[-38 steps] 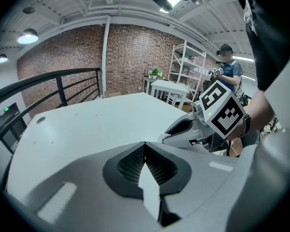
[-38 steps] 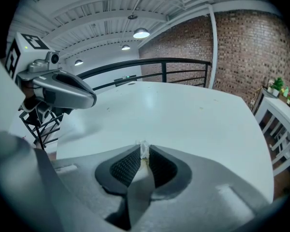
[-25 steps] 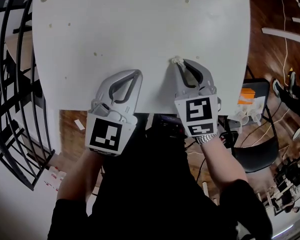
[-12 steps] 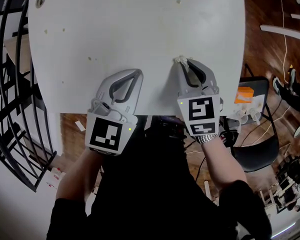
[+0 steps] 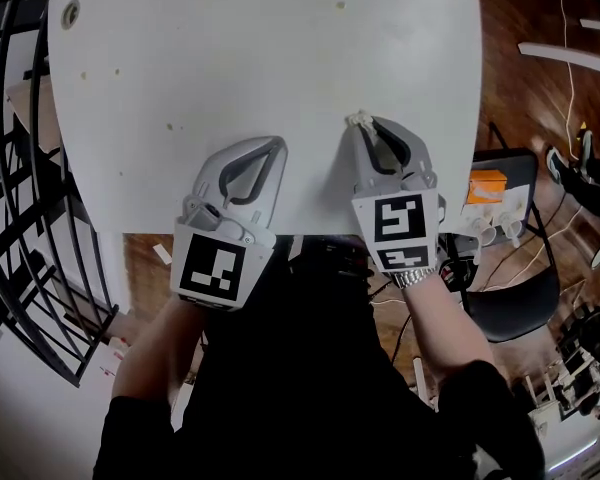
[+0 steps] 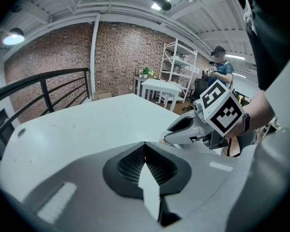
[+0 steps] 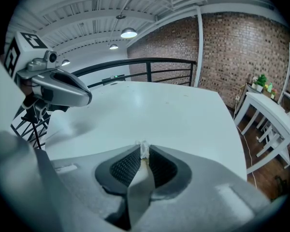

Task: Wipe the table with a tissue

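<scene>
The white table (image 5: 270, 58) fills the upper head view, dotted with small crumbs. My right gripper (image 5: 361, 121) is shut on a small wad of white tissue (image 5: 356, 118), which pokes out past the fingertips (image 7: 143, 149) over the table's near part. In the left gripper view the same tissue (image 6: 166, 140) shows at the right gripper's tip. My left gripper (image 5: 276, 145) hovers beside it to the left, shut with nothing between its jaws (image 6: 144, 144). Both grippers sit near the table's front edge.
A black metal railing (image 5: 20, 218) curves along the table's left side. A round grommet hole (image 5: 71, 12) sits at the table's far left corner. Right of the table stand a black chair (image 5: 515, 268), an orange item (image 5: 488, 183) and cables on a wooden floor.
Both grippers have stayed nearly where they were. The view has shifted a little, so the table and its crumbs sit slightly further left and up in the picture.
</scene>
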`<state>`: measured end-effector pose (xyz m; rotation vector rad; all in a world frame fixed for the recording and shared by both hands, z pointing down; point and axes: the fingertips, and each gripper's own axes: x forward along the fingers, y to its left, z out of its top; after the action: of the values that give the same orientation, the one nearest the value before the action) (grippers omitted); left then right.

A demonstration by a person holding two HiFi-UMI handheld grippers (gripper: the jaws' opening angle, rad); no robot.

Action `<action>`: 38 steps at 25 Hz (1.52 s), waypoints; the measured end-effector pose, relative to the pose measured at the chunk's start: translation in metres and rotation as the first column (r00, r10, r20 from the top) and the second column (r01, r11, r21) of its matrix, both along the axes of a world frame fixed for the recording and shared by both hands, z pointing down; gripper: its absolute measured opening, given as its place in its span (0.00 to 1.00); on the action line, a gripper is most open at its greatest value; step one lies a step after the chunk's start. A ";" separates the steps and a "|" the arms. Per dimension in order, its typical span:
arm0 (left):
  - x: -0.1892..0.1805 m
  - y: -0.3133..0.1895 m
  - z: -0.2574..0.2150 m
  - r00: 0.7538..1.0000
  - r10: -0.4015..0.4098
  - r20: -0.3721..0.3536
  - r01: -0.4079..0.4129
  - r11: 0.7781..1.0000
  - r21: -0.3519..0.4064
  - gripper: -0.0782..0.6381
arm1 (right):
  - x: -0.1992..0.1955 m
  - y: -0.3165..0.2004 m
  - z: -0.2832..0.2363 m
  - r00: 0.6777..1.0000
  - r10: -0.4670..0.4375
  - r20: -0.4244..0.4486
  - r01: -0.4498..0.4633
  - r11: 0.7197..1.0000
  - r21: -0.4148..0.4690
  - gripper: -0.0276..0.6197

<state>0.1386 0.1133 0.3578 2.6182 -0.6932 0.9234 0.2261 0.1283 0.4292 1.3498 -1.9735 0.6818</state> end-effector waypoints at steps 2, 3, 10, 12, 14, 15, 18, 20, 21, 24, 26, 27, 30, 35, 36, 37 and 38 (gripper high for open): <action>0.004 -0.001 -0.001 1.000 0.006 -0.001 -0.006 1.000 0.002 0.13 | 0.004 0.000 0.000 1.000 0.004 -0.002 -0.004 1.000 -0.001 0.11; 0.006 -0.001 -0.001 1.000 0.009 0.000 -0.009 1.000 0.004 0.13 | 0.006 0.000 0.000 1.000 0.007 -0.003 -0.007 1.000 -0.002 0.11; 0.014 -0.004 -0.003 1.000 0.015 0.002 -0.015 1.000 0.011 0.13 | 0.018 -0.001 0.002 1.000 0.023 -0.008 -0.023 1.000 -0.007 0.11; 0.015 -0.005 -0.005 1.000 0.016 0.005 -0.016 1.000 0.013 0.13 | 0.019 -0.001 0.001 1.000 0.024 -0.006 -0.024 1.000 -0.008 0.11; 0.016 -0.005 -0.007 1.000 0.017 0.007 -0.017 1.000 0.017 0.13 | 0.020 -0.001 0.001 1.000 0.024 -0.004 -0.024 1.000 -0.008 0.11; 0.016 -0.006 -0.007 1.000 0.017 0.007 -0.017 1.000 0.019 0.13 | 0.021 -0.002 0.000 1.000 0.025 -0.004 -0.025 1.000 -0.006 0.11; 0.017 -0.007 -0.008 1.000 0.014 0.011 -0.014 1.000 0.024 0.13 | 0.026 -0.004 -0.001 0.999 0.032 -0.005 -0.032 0.999 0.001 0.11; 0.018 -0.007 -0.011 1.000 0.017 0.013 -0.017 0.999 0.030 0.13 | 0.030 -0.004 -0.004 0.999 0.038 -0.008 -0.038 0.999 0.007 0.11; 0.018 -0.007 -0.013 1.000 0.018 0.013 -0.019 0.999 0.033 0.13 | 0.031 -0.004 -0.005 0.999 0.041 -0.009 -0.041 0.999 0.009 0.11; 0.017 -0.007 -0.016 1.000 0.010 0.012 -0.010 0.999 0.036 0.13 | 0.033 -0.005 -0.009 0.999 0.046 -0.011 -0.046 0.999 0.012 0.11; 0.014 -0.007 -0.018 1.000 -0.001 0.015 0.000 0.999 0.037 0.13 | 0.035 -0.004 -0.011 0.999 0.050 -0.011 -0.050 0.999 0.014 0.11; 0.013 -0.006 -0.019 1.000 -0.006 0.017 0.005 0.999 0.037 0.13 | 0.036 -0.004 -0.013 0.999 0.054 -0.011 -0.053 0.998 0.016 0.11; 0.007 -0.004 -0.019 1.000 -0.019 0.015 0.019 0.999 0.041 0.13 | 0.043 0.000 -0.018 0.997 0.074 -0.023 -0.073 0.997 0.020 0.11; -0.001 -0.003 -0.023 1.000 -0.024 0.007 0.024 0.998 0.050 0.13 | 0.054 0.003 -0.026 0.993 0.106 -0.048 -0.105 0.994 0.030 0.11; -0.005 -0.003 -0.025 1.000 -0.025 0.006 0.025 0.998 0.053 0.13 | 0.053 0.004 -0.028 0.993 0.109 -0.051 -0.107 0.994 0.031 0.11; -0.008 -0.004 -0.026 1.000 -0.028 0.004 0.028 0.998 0.055 0.13 | 0.053 0.005 -0.030 0.992 0.110 -0.055 -0.109 0.994 0.034 0.11; -0.011 -0.004 -0.026 0.999 -0.032 0.002 0.032 0.998 0.057 0.13 | 0.052 0.005 -0.031 0.992 0.111 -0.058 -0.109 0.993 0.036 0.11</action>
<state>0.1278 0.1094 0.3313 2.6479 -0.7706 0.9114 0.2778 0.1335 0.3979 1.4904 -1.8823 0.6541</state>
